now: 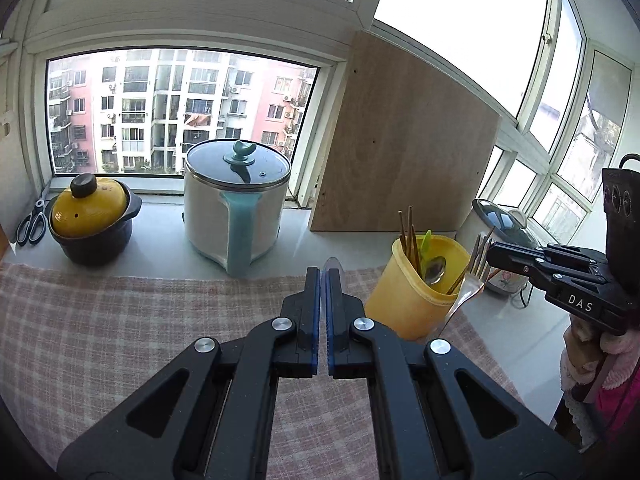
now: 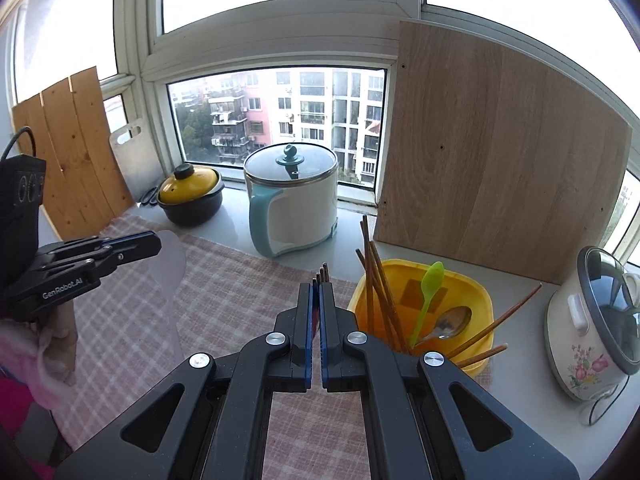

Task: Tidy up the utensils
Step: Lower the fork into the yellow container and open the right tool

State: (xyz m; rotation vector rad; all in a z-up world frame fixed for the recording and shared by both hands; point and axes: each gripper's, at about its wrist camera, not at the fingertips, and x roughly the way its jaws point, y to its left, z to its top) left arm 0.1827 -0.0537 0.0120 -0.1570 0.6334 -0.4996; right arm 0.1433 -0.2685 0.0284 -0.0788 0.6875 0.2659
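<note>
Two tools in play: my right tongs (image 2: 319, 280) pinch a fork (image 1: 478, 258), tines up, beside the yellow holder (image 2: 476, 292) near the desk's right edge, ready to drop in. Left tongs (image 1: 323, 276) clamp a pale flat utensil (image 2: 172, 256), waiting over the checked cloth (image 1: 120, 320).

Daylight floods a white-framed bay window (image 2: 276, 60) overlooking pink and white apartment blocks (image 1: 180, 108) (overcast sky above); a wooden board (image 2: 496, 168) leans on the sill behind a worktop (image 2: 516, 392) with checked cloth (image 1: 120, 328).
</note>
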